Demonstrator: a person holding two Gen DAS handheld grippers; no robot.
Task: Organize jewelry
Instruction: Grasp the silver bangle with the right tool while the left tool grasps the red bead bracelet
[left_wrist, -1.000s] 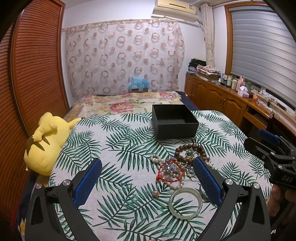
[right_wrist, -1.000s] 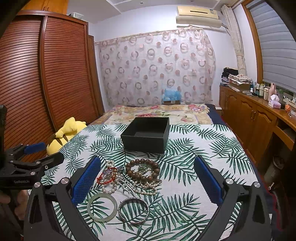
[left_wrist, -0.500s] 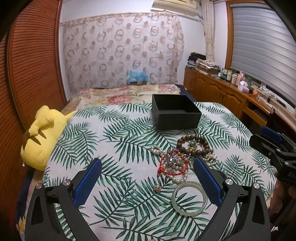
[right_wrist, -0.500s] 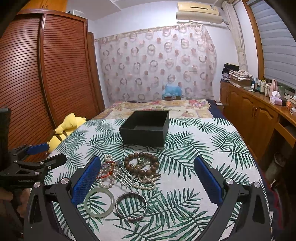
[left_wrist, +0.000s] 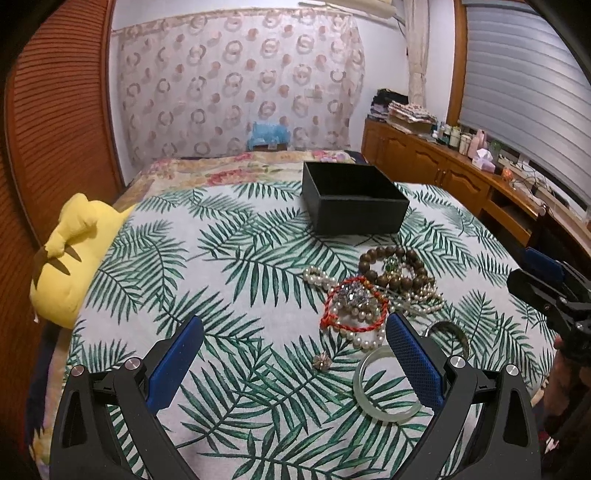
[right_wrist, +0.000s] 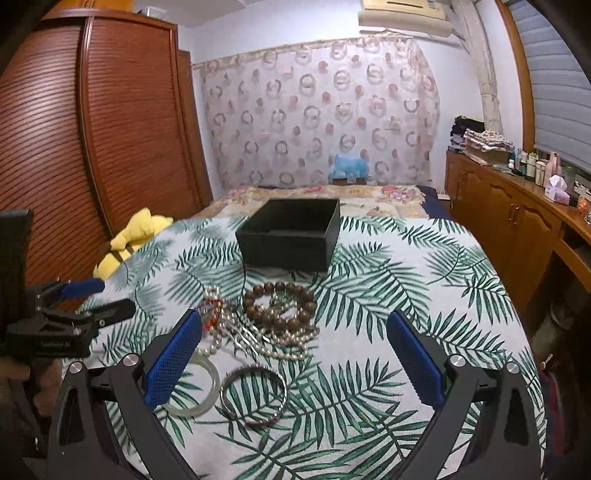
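Jewelry pile (left_wrist: 373, 295) sits on the palm-print cloth (left_wrist: 229, 258), just in front of the black box (left_wrist: 354, 199): wooden bead bracelet (right_wrist: 279, 306), pearl strands (left_wrist: 354, 328), red cord bracelet (left_wrist: 351, 306) all tangled and touching. Jade bangle (left_wrist: 384, 387) and metal bangle (right_wrist: 255, 395) lie apart at the near edge, plus a small loose charm (left_wrist: 320, 361). Box looks empty from both views.

Change vs 1 s ago: both cameras have dropped and closed in; the pile is larger and lower in frame, nothing in it has moved. So this is approach, no pick yet.

Left gripper (left_wrist: 293, 354) is spread wide, holding nothing, its right finger over the jade bangle's rim. Right gripper (right_wrist: 295, 354) is also wide open and empty, hovering over the pile and metal bangle.

My read: the bangles go first since they're free of the tangle. Yellow plush (left_wrist: 70, 266) at the left edge is irrelevant.
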